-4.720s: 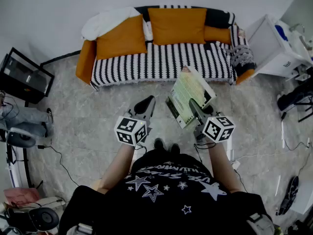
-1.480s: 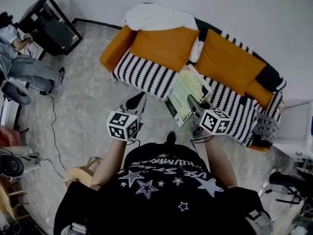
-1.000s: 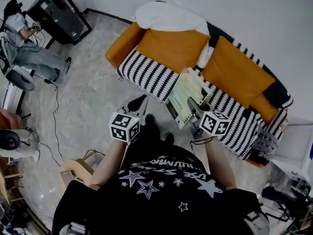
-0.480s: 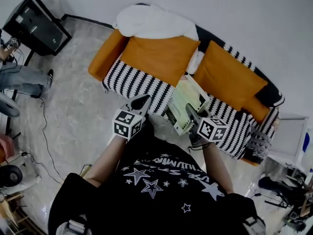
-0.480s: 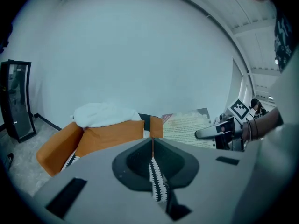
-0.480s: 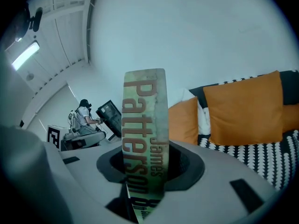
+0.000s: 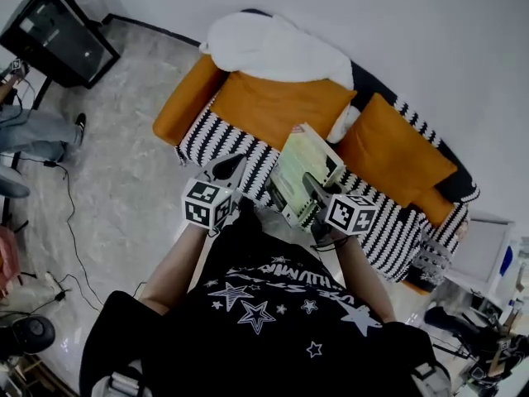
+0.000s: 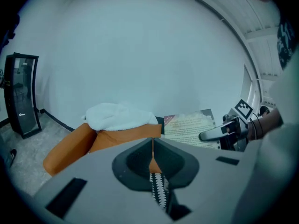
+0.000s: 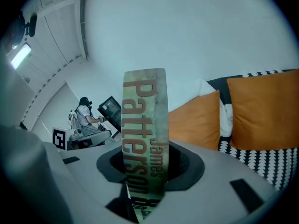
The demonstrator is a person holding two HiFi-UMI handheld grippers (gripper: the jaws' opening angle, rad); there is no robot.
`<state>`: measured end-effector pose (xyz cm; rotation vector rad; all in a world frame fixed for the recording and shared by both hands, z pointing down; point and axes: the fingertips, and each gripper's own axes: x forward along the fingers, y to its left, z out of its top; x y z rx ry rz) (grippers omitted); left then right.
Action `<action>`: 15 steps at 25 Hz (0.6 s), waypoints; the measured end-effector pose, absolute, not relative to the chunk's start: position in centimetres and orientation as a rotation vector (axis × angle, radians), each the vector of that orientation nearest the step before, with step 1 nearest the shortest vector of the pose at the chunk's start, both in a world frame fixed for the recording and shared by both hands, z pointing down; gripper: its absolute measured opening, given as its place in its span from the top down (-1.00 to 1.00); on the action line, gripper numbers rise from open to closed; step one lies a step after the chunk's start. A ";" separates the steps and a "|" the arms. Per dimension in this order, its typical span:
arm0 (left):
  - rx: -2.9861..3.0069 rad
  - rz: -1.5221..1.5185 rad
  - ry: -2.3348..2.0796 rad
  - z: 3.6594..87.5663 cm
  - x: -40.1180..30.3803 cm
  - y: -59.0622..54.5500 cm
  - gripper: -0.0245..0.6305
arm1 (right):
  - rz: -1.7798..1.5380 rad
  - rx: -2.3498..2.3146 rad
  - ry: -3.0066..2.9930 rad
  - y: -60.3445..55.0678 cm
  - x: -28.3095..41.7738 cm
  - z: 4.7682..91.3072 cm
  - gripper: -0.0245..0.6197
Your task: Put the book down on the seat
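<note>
My right gripper [image 7: 312, 195] has its jaws clamped on the book [image 7: 299, 165], with the spine facing that gripper's camera. The book is in the air over the striped sofa seat [image 7: 216, 139]. My left gripper [image 7: 226, 170] hangs just beside it, jaws together and empty.

book [image 7: 304, 170] before sofa [image 7: 213, 136]; blanket [image 7: 273, 48] atop sofa back
</note>
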<state>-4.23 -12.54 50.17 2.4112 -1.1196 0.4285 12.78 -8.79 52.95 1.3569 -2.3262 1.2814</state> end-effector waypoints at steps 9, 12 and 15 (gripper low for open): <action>2.384 0.436 -1.100 51.8 -7.8 -17.0 0.88 | 1.254 1.322 -2.265 -13.8 9.2 54.9 0.40; 2.359 0.446 -1.117 52.4 -9.1 -18.4 0.88 | 1.246 1.281 -2.281 -15.6 7.4 55.1 0.40; 2.318 0.401 -1.169 52.1 -10.2 -19.5 0.88 | 1.240 1.218 -2.299 -17.2 6.0 55.1 0.40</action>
